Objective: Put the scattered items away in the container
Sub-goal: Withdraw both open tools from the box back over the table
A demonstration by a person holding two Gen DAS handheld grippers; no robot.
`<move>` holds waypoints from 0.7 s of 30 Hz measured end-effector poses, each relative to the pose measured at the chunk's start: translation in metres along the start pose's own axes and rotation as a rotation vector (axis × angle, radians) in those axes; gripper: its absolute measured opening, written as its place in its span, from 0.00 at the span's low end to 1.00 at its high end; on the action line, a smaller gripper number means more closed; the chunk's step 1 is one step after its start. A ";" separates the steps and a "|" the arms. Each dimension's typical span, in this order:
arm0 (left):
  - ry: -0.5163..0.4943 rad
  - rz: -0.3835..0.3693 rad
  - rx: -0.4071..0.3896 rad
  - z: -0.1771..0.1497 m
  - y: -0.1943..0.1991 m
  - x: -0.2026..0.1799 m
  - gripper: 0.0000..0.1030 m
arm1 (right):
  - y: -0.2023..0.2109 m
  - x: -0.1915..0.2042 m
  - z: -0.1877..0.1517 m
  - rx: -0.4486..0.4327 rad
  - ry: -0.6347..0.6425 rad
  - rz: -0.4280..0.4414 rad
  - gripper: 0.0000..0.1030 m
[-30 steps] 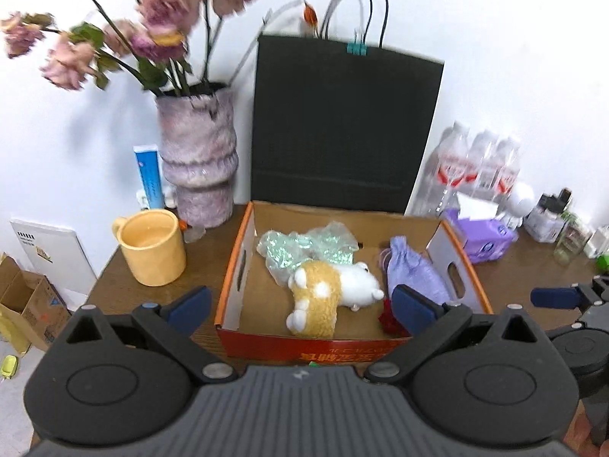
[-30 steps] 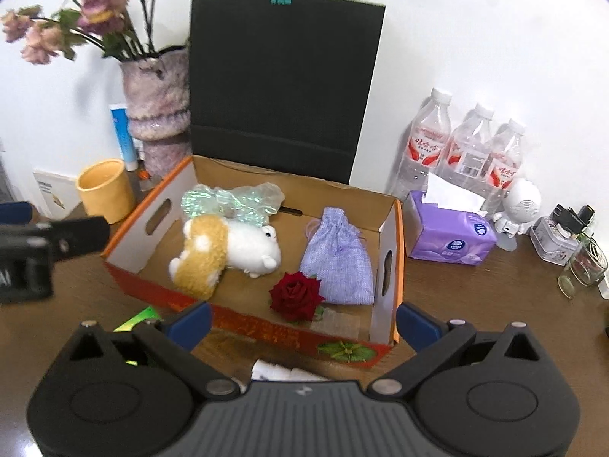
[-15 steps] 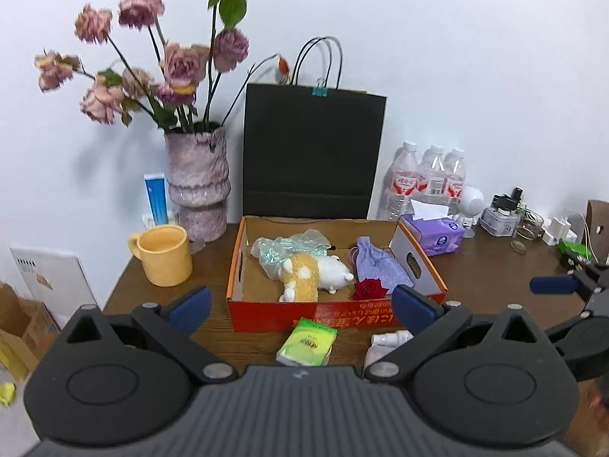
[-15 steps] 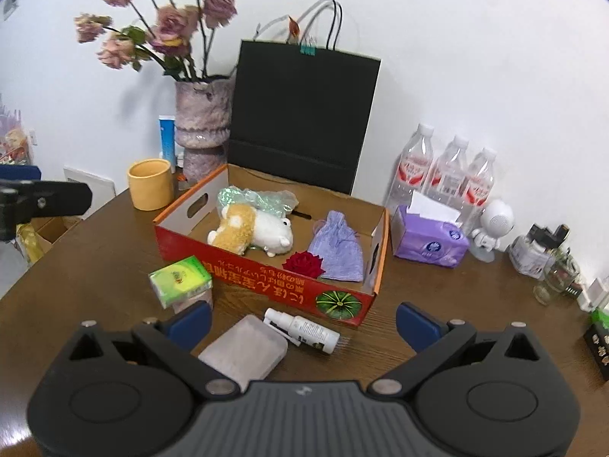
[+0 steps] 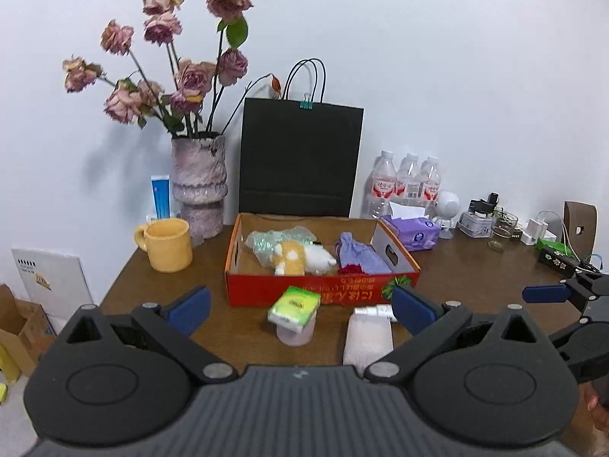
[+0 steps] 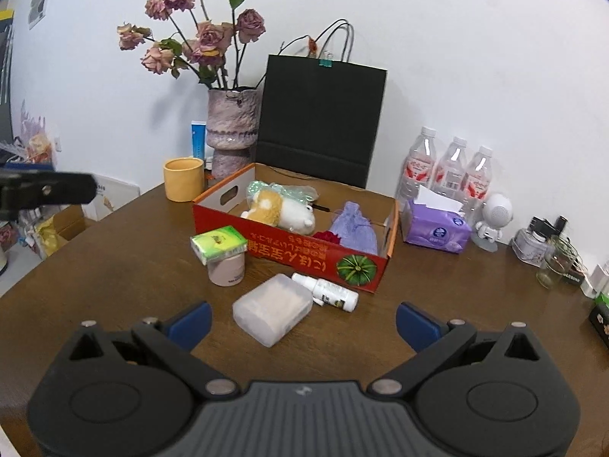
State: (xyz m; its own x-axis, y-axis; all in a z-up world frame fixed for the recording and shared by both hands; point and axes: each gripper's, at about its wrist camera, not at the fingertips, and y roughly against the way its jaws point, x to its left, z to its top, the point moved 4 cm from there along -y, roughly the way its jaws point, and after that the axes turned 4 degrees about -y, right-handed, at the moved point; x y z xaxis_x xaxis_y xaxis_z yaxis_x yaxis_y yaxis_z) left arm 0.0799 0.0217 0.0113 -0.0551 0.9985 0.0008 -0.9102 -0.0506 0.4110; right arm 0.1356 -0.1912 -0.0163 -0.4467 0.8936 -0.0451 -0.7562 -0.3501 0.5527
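Note:
An open red cardboard box (image 5: 323,295) (image 6: 289,255) sits mid-table and holds a plush toy (image 6: 281,211), a lilac pouch (image 6: 352,226), a red rose (image 6: 327,237) and a crinkly plastic bag (image 5: 274,238). In front of it lie a green packet (image 6: 217,243) on top of a pink jar (image 6: 226,270), a frosted plastic case (image 6: 272,308) and a white spray bottle (image 6: 327,291). My left gripper (image 5: 300,310) is open and empty, back from these items. My right gripper (image 6: 302,323) is open and empty, just short of the case.
A yellow mug (image 5: 167,245), a vase of dried roses (image 5: 198,186) and a black paper bag (image 5: 300,160) stand behind the box. Water bottles (image 6: 449,173), a purple tissue pack (image 6: 436,226), a white robot figure (image 6: 493,217) and small glassware (image 6: 552,262) are at right.
Both grippers have pulled back and up from the box. The items in front of the box have come into view. Both stay open and empty.

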 end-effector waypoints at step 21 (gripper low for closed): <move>0.036 0.040 0.062 -0.082 -0.012 0.004 1.00 | -0.034 -0.013 -0.080 0.007 -0.139 0.015 1.00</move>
State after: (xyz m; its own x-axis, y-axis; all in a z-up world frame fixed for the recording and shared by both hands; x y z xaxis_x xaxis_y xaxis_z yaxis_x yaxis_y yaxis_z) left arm 0.0570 0.0248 -0.0685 -0.1073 0.9941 -0.0142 -0.8799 -0.0883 0.4669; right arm 0.1290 -0.2134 -0.1012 -0.3873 0.9186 0.0784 -0.7464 -0.3624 0.5581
